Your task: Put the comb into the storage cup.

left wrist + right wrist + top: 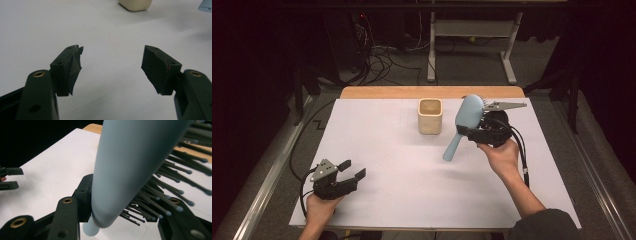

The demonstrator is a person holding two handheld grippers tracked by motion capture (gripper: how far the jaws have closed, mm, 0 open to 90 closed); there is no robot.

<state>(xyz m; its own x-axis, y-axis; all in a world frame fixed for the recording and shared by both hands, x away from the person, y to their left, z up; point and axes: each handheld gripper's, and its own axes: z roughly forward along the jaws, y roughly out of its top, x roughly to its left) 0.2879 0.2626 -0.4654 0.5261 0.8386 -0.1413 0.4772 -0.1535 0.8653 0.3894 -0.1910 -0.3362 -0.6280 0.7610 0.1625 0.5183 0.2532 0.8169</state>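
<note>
The right gripper (473, 131) had its fingers clamped on the pale blue hairbrush (464, 122), handle hanging below them; the left gripper (352, 170) rested on the table (402, 170), fingers wide apart, empty.

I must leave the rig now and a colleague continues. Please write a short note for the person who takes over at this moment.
Right gripper: shut on the light blue hairbrush, clamped near the brush head, held above the table, handle pointing down toward the white mat.
Left gripper: open, nothing between its jaws, low over the mat at the near left.
Beige cup: upright on the mat at the far middle, just left of the brush.
Done: brush picked up.
Left: probably to stand the brush in the cup, handle first; it is not yet over the opening.
</note>
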